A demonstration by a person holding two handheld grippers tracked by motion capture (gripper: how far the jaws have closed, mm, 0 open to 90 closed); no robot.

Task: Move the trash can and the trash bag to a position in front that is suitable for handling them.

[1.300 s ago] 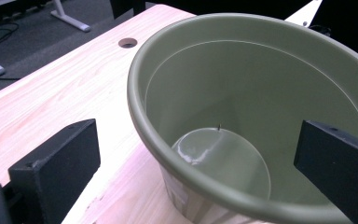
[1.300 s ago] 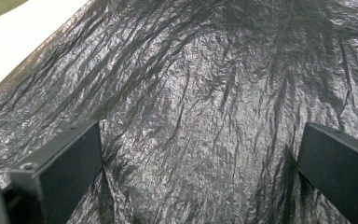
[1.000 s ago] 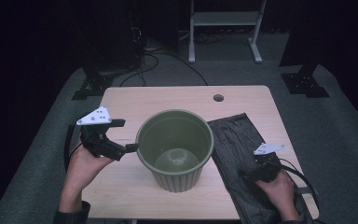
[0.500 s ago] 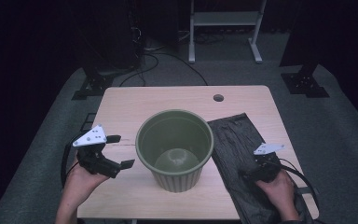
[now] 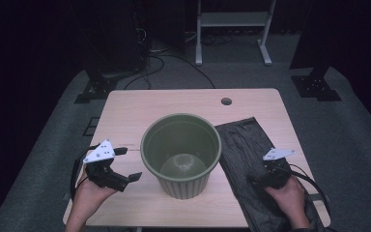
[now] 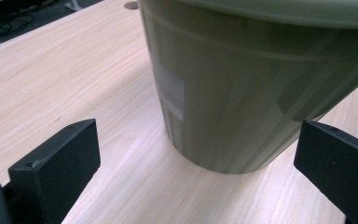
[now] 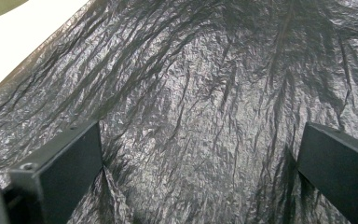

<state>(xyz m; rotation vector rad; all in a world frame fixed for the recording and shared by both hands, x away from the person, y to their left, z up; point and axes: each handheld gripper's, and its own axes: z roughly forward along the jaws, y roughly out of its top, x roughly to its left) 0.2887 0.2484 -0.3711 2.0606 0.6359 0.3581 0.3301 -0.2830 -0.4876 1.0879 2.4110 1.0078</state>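
A round olive-green plastic bin (image 5: pixel 181 154) stands upright at the centre of the frame on a pale wooden table (image 5: pixel 174 101). The left gripper (image 5: pixel 125 164), lower left, is spread wide and empty. The right gripper (image 5: pixel 256 181), lower right, rests wide open on a crinkled black plastic bag (image 5: pixel 241 145).

Dim high view, dark surroundings; brighter, slightly soft close-up gripper views.
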